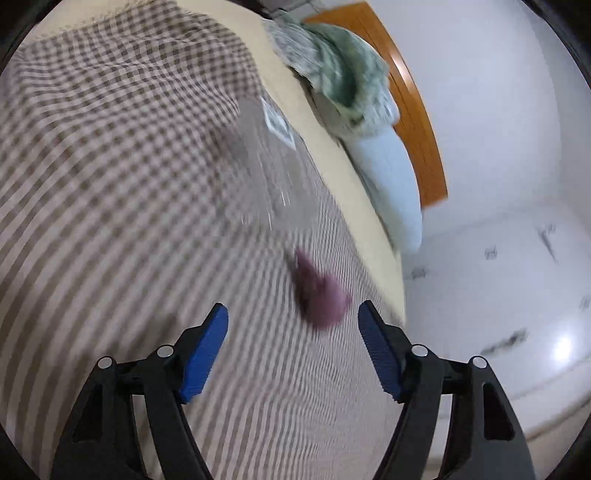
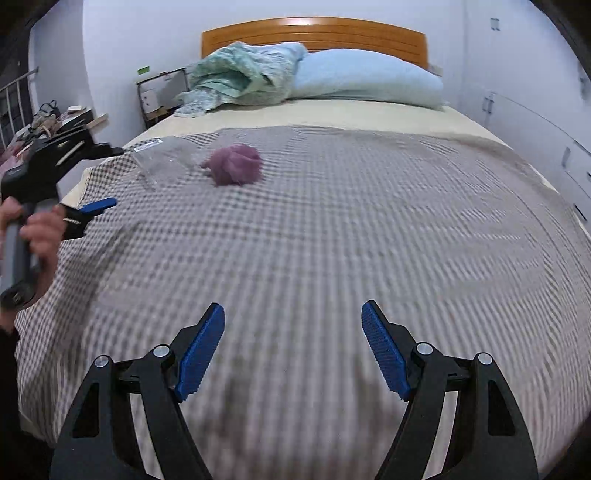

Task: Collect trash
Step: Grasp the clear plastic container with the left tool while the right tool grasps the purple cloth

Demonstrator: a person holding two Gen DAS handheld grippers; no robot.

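A crumpled purple wad [image 2: 236, 164] lies on the checked bed cover [image 2: 332, 240], toward the far left of the bed. Touching its left side is a clear plastic bag [image 2: 166, 158] with a white label. In the left wrist view the picture is blurred: the purple wad [image 1: 319, 295] shows just ahead of my left gripper [image 1: 293, 314], with the plastic bag [image 1: 273, 162] beyond it. That gripper is open and holds nothing. From the right wrist view, the left gripper [image 2: 110, 177] hangs at the bed's left edge, held by a hand [image 2: 40, 229]. My right gripper [image 2: 293, 314] is open and empty above the cover.
A pale blue pillow [image 2: 365, 79] and a bunched green blanket [image 2: 243, 77] lie against the wooden headboard [image 2: 314, 33]. A nightstand [image 2: 159, 92] stands left of the bed, white drawers [image 2: 546, 136] on the right. White floor [image 1: 498, 295] borders the bed.
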